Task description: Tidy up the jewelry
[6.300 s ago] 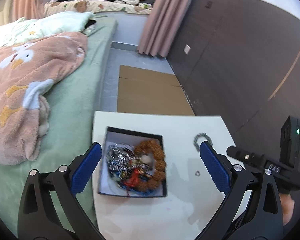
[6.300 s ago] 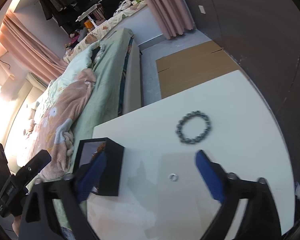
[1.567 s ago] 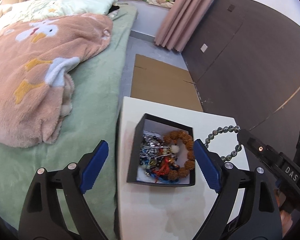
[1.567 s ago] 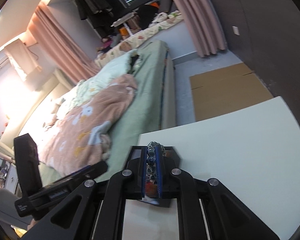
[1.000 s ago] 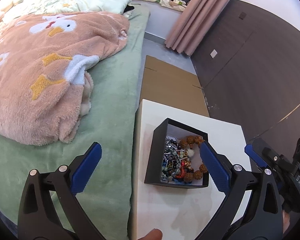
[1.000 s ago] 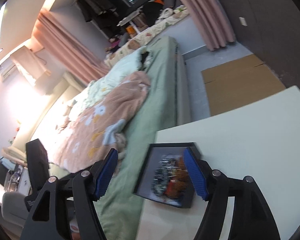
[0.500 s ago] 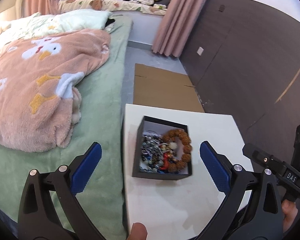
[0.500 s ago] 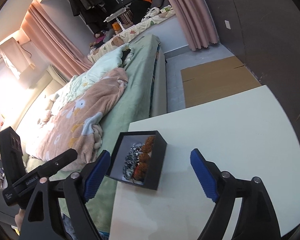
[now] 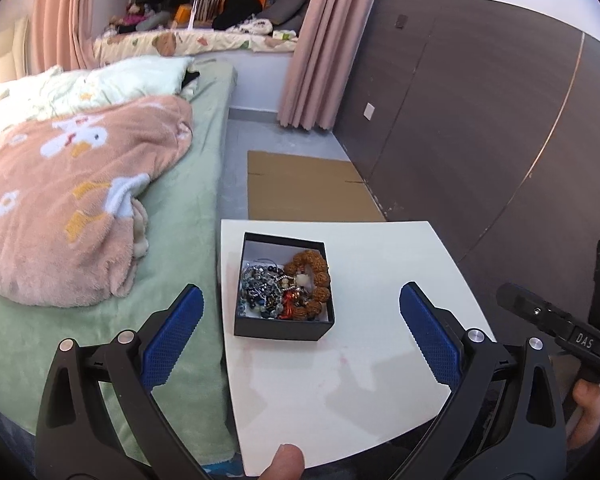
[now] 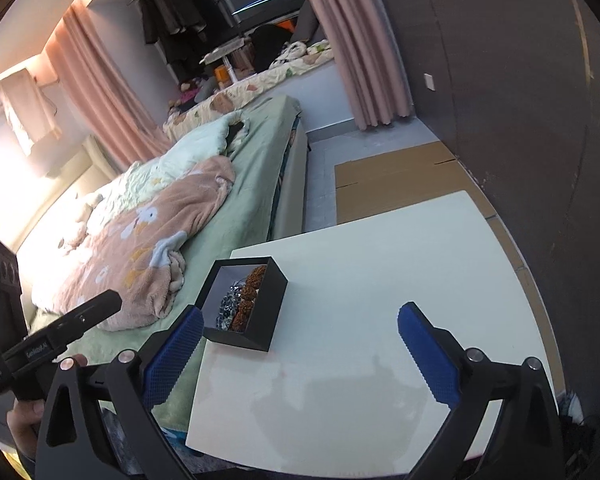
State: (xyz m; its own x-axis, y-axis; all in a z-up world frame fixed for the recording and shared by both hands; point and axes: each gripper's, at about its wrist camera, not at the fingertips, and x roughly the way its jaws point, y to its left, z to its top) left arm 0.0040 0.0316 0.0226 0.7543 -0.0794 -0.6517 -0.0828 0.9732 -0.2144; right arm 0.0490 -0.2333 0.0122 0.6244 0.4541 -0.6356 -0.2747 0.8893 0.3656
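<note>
A black open box (image 9: 282,328) (image 10: 266,308) stands on the white table (image 9: 360,392) (image 10: 380,320) near its left edge. Inside it lie a brown beaded bracelet (image 9: 312,276) (image 10: 252,284), grey bead strings (image 9: 256,284) and a red piece, tangled together. My left gripper (image 9: 300,320) is open, held back above the table's near edge, nothing between its blue pads. My right gripper (image 10: 300,336) has its jaws opening wide, empty, to the right of the box and back from it.
A bed with a green sheet (image 9: 172,240) and a pink blanket (image 9: 60,200) runs along the table's left side. Flat cardboard (image 9: 308,188) lies on the floor beyond the table. A dark panelled wall (image 9: 480,140) stands on the right. A fingertip (image 9: 286,460) shows at the bottom.
The right gripper let the grey bead bracelet go into the box and opened wide. Both grippers drew back and rose, so the box looks smaller and farther off.
</note>
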